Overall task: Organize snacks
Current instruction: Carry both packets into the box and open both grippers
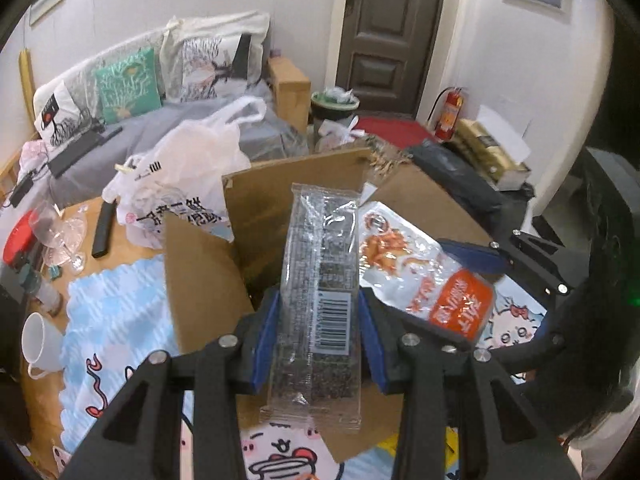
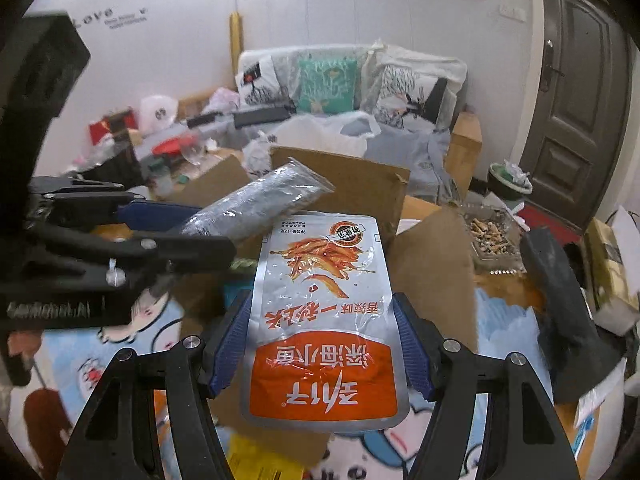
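Note:
My left gripper (image 1: 318, 332) is shut on a clear seaweed packet (image 1: 320, 276) with a barcode, held above an open cardboard box (image 1: 260, 216). My right gripper (image 2: 322, 340) is shut on a silver and orange fish snack pouch (image 2: 324, 320), held just right of the seaweed packet over the same box (image 2: 352, 184). In the left wrist view the pouch (image 1: 420, 276) and the right gripper (image 1: 472, 272) show at the right. In the right wrist view the left gripper (image 2: 172, 224) and seaweed packet (image 2: 260, 204) show at the left.
The box stands on a table with a blue cartoon cloth (image 1: 120, 300). A white plastic bag (image 1: 180, 176), a remote (image 1: 103, 232), glasses (image 1: 64, 232) and a white mug (image 1: 38, 344) lie left. An ashtray (image 2: 492, 236) and a dark bag (image 2: 560, 300) sit right. A sofa (image 1: 160, 92) is behind.

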The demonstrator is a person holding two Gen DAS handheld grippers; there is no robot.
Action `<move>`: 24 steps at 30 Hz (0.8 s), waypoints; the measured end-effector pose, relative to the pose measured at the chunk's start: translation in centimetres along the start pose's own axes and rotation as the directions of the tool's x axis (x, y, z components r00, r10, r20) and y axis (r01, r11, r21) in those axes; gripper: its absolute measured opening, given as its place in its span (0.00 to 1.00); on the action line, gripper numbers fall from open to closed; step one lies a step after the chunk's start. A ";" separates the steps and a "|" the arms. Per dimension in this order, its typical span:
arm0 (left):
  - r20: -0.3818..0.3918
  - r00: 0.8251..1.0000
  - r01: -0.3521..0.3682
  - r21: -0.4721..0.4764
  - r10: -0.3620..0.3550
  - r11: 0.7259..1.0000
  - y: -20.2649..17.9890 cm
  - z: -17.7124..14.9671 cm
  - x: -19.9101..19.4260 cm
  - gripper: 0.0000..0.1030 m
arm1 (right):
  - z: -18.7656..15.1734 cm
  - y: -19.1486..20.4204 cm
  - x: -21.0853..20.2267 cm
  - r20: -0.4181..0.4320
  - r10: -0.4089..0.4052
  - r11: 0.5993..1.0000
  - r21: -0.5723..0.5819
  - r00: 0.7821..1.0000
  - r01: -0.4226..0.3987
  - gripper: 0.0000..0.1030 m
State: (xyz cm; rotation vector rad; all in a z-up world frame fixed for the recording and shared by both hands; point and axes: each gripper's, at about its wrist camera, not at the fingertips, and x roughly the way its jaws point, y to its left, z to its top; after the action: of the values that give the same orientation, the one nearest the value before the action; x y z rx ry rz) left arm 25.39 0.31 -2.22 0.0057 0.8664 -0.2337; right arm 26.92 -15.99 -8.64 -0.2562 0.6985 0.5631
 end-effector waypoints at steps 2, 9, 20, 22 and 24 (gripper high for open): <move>-0.020 1.000 -0.004 -0.001 0.004 1.000 0.3 0.7 1.1 0.35 | 1.0 -0.4 1.6 -0.027 0.001 1.000 0.008 1.000 -0.001 0.62; -0.046 0.999 -0.005 -0.029 0.004 1.000 1.1 1.1 2.5 0.41 | 1.7 -0.1 4.4 -0.055 -0.023 0.999 -0.040 0.998 0.021 0.63; 0.012 1.000 -0.007 -0.028 0.007 1.000 1.4 0.6 -0.5 0.53 | 0.2 0.4 2.5 -0.025 0.002 0.998 -0.067 1.000 -0.003 0.71; 0.031 0.999 -0.007 -0.013 0.007 1.000 1.0 0.0 -1.6 0.57 | 0.1 0.3 1.8 -0.024 0.009 0.998 -0.062 1.000 -0.011 0.71; 0.052 0.999 -0.011 0.004 0.011 1.000 0.5 -0.7 -2.6 0.63 | -0.3 0.3 1.0 -0.015 0.021 0.998 -0.060 1.000 -0.021 0.71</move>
State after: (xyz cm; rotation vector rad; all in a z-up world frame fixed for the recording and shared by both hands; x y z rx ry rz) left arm 23.32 1.42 -0.72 0.0087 0.8140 -0.2243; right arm 27.15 -15.48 -9.54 -0.3101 0.6998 0.6035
